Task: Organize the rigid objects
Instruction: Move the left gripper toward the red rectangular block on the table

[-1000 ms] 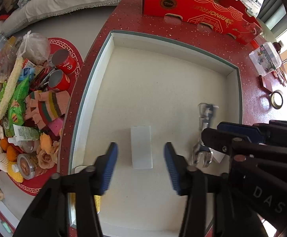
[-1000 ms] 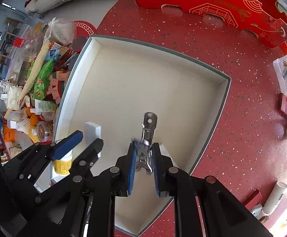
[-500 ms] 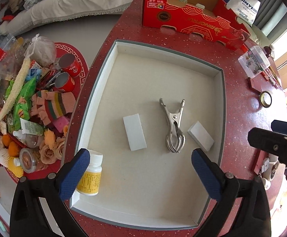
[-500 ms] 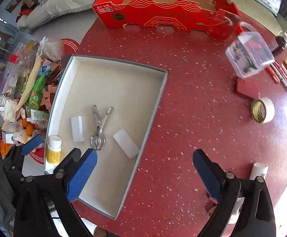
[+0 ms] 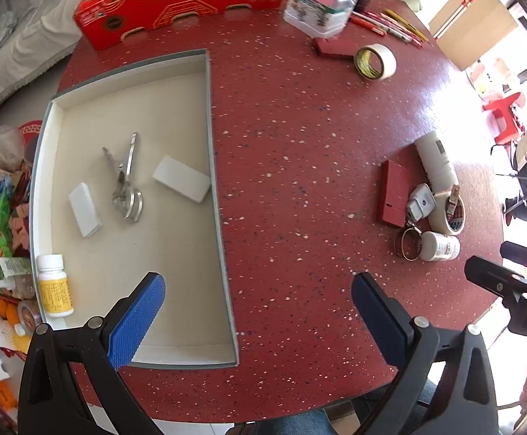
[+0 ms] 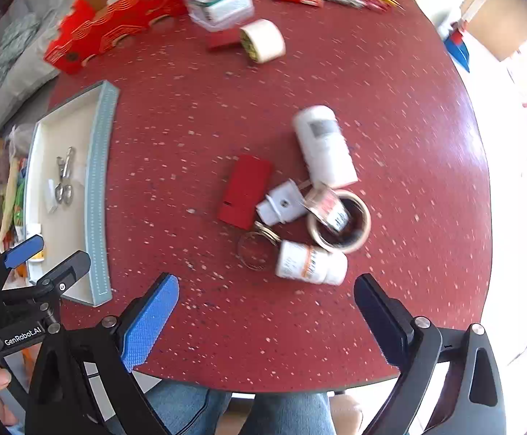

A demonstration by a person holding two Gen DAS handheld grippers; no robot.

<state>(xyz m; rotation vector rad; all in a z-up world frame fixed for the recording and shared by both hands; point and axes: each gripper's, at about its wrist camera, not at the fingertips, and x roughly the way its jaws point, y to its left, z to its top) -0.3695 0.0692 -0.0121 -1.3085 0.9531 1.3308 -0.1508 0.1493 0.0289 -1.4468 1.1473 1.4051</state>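
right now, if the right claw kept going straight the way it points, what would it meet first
Probably the bare red tabletop. The right claw is open and empty, and the lying white bottle sits just beyond its line, though depth is hard to judge.

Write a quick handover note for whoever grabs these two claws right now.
Left claw: open, empty, over the tray's near right edge.
Right claw: open, empty, near the loose pile.
In the tray: metal clamp, two white blocks, yellow-label bottle.
Left on the table: red case, white cylinder, white plug, tape roll, ring, pill bottle.
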